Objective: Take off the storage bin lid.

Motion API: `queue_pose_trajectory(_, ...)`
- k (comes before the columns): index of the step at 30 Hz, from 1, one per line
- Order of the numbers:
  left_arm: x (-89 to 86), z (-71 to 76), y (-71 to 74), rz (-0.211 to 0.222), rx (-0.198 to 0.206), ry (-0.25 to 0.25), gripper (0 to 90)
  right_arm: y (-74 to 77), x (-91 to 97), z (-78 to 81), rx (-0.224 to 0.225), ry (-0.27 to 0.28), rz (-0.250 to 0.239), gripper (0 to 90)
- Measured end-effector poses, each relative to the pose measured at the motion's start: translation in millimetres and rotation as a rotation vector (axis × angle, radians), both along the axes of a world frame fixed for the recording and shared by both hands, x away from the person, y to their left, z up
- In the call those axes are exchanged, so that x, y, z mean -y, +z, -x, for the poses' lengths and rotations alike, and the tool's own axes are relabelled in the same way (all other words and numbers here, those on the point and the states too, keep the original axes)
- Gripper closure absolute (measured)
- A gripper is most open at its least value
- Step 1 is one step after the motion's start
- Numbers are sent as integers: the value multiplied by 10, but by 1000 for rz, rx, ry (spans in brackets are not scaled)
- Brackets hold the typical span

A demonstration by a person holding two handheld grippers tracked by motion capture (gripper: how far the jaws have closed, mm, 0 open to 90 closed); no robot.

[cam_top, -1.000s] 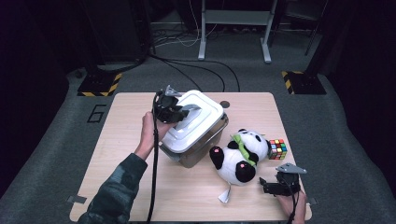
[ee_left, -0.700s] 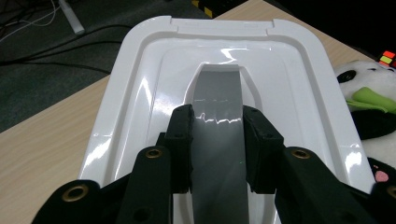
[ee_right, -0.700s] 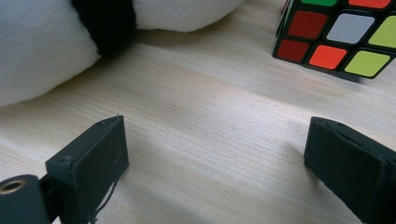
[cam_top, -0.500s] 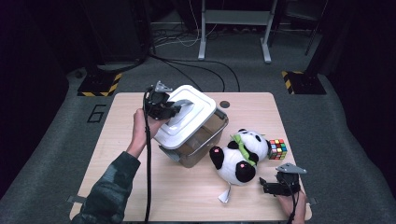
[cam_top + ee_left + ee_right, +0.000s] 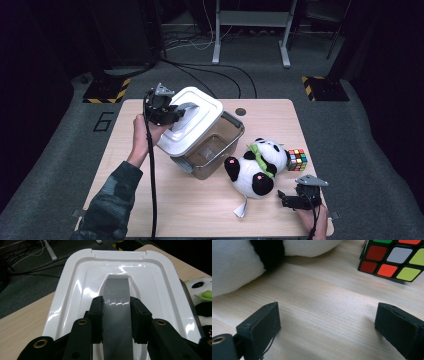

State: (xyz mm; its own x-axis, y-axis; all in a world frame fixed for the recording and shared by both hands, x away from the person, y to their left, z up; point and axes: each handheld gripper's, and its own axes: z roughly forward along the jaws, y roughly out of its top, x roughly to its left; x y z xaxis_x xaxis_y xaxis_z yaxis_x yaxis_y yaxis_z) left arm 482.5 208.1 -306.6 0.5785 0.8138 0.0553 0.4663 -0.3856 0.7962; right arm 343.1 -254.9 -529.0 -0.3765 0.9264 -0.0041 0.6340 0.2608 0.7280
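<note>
Wooden tabletop [image 5: 150,200]: left gripper [image 5: 172,114] jaws clamp the lid [image 5: 197,112] handle [image 5: 116,315], tilting it off the bin [image 5: 215,150]; right gripper [image 5: 287,200] jaws rest open, waiting.

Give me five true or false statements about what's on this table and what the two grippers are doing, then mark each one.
1. The left gripper is clamped on the grey handle of the white plastic lid. True.
2. The lid sits flat and closed on the clear plastic bin. False: it is tilted up, leaving the bin partly open.
3. The right gripper holds the multicoloured puzzle cube. False: its jaws are open over bare wooden table.
4. The black-and-white plush panda lies between bin and cube. True.
5. The panda is inside the bin. False: it lies on the table.
</note>
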Motion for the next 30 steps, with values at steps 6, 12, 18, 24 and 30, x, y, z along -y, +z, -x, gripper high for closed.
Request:
queue_pose_trajectory(6,-116,-9,29,5,6,28,669,0,0,0,0,0,0,55)
queue_pose_trajectory(12,-247,-20,43,2,9,60,669,0,0,0,0,0,0,55)
queue_pose_trajectory(18,-388,-34,31,12,9,99,669,0,1,0,0,1,1,55)
queue_pose_trajectory(24,-530,-49,0,28,13,145,668,0,2,0,0,3,2,55)
queue_pose_trajectory(30,-700,-71,-61,37,10,195,668,0,2,0,0,3,2,55)
